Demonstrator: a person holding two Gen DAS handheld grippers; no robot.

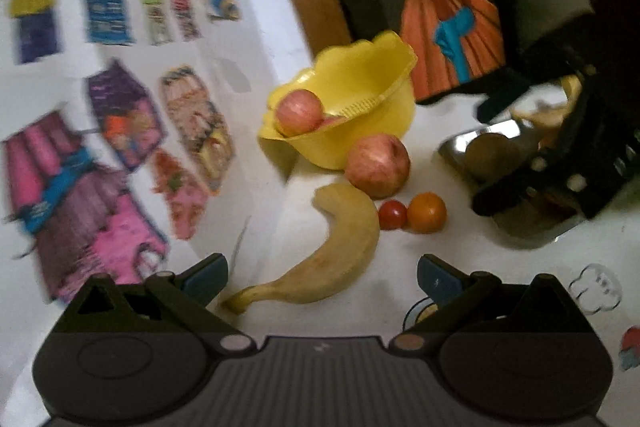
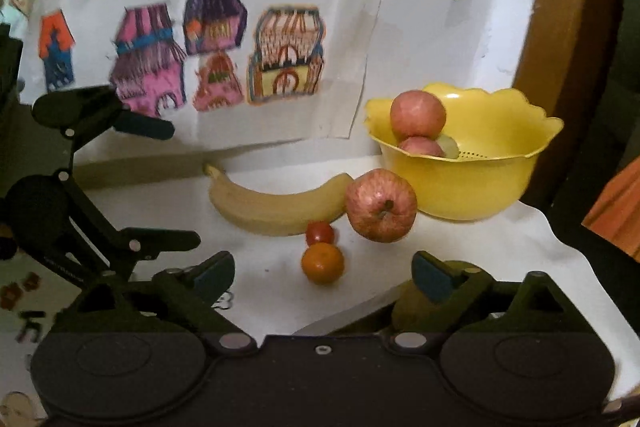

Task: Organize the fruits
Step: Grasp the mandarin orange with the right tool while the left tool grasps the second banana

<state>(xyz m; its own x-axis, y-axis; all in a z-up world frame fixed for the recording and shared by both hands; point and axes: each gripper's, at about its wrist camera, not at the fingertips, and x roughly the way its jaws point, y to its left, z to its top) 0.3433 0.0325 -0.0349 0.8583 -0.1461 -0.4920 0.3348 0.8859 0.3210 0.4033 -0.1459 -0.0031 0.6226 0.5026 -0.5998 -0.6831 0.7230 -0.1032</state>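
A yellow bowl [image 1: 372, 83] [image 2: 480, 183] stands at the back of the white table and holds two red apples [image 1: 300, 111] [image 2: 418, 115]. In front of it lie a third apple [image 1: 378, 165] [image 2: 380, 205], a banana [image 1: 332, 251] [image 2: 272, 207], a small tomato [image 1: 392, 214] [image 2: 320, 233] and an orange [image 1: 427, 213] [image 2: 322, 263]. My left gripper [image 1: 322, 275] [image 2: 184, 183] is open, its fingers on either side of the banana's stem half. My right gripper [image 2: 324, 275] [image 1: 486, 151] is open just behind the orange, over a steel dish.
The steel dish [image 1: 456, 147] [image 2: 360, 311] at the right holds a brownish round fruit [image 1: 488, 155] [image 2: 408, 307] and some yellow pieces. Paper with coloured house drawings [image 2: 200, 39] hangs on the wall behind. A wooden frame [image 2: 560, 27] and an orange cloth [image 1: 448, 7] stand behind the bowl.
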